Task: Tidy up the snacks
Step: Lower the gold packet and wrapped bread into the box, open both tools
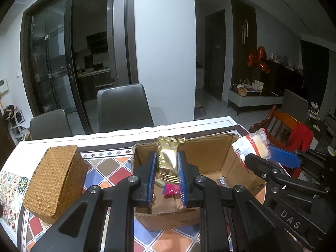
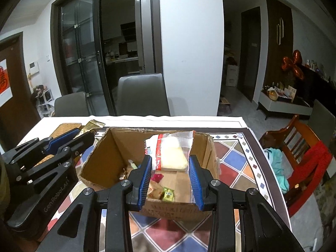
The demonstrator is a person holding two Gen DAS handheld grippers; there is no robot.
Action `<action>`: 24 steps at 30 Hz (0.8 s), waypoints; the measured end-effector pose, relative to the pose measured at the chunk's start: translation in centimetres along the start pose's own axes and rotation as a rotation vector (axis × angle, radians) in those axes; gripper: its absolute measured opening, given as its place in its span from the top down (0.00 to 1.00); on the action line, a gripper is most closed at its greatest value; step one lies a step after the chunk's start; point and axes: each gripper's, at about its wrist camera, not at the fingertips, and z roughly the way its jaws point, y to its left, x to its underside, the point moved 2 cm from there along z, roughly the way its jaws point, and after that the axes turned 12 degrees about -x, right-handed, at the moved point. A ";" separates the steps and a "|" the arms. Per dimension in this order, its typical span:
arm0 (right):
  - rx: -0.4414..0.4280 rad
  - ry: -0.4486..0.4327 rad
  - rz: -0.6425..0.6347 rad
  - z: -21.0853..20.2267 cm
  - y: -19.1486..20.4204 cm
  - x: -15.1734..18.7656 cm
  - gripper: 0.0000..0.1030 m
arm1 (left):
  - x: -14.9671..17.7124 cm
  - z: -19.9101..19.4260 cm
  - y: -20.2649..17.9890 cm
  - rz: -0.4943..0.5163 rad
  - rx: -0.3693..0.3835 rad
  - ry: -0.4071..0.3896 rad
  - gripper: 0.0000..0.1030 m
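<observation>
Left wrist view: left gripper [image 1: 167, 166] clamped on gold packet [image 1: 169, 157], right gripper [image 2: 170, 171] clamped on clear-bagged pastry [image 2: 172, 155], both carried above cardboard box [image 2: 98, 153] mid-table. Slick foil could slide from pads; released early, might catch box rim, tumble toward woven basket [image 1: 56, 178] at left edge.

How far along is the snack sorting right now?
Done: several small snacks already lie in the cardboard box. In hand: the left gripper clamps a gold packet, and the right gripper a clear bag, both over the box. Left: releasing them. The wicker box is closed.
</observation>
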 end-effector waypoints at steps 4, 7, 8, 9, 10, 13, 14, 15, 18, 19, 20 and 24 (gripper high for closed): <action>0.005 0.004 0.003 0.8 -0.3 -0.2 0.64 | -0.1 0.7 -0.2 0.002 0.001 0.004 0.80; 0.009 0.009 0.011 1.5 -0.8 -0.3 0.64 | 0.0 1.4 -0.4 0.005 -0.002 0.010 0.80; 0.010 0.013 0.013 1.9 -0.9 -0.3 0.64 | 0.0 1.8 -0.5 0.008 -0.003 0.017 0.80; 0.011 0.016 0.014 2.1 -1.0 -0.2 0.64 | 0.0 1.9 -0.5 0.008 -0.003 0.017 0.80; 0.012 0.019 0.016 2.3 -1.0 -0.2 0.64 | 0.0 2.0 -0.6 0.010 -0.004 0.017 0.80; 0.013 0.026 0.020 3.1 -1.2 -0.1 0.64 | -0.1 2.6 -0.7 0.013 -0.006 0.021 0.80; 0.012 0.030 0.022 3.4 -1.4 -0.1 0.64 | -0.1 2.8 -0.6 0.012 -0.006 0.026 0.80; 0.012 0.033 0.024 3.7 -1.4 -0.1 0.64 | 0.0 3.1 -0.6 0.014 -0.008 0.032 0.80; 0.007 0.050 0.018 4.4 -1.3 -0.2 0.63 | 0.0 3.7 -0.6 0.016 -0.013 0.044 0.79; 0.008 0.054 0.014 4.6 -1.3 -0.2 0.63 | 0.0 3.7 -0.6 0.014 -0.013 0.045 0.78; 0.010 0.054 0.010 4.7 -1.2 -0.3 0.60 | 0.0 3.8 -0.5 0.010 -0.014 0.044 0.74; 0.039 0.059 -0.001 5.1 -1.2 -0.2 0.38 | -0.1 3.7 -0.3 0.011 -0.035 0.037 0.57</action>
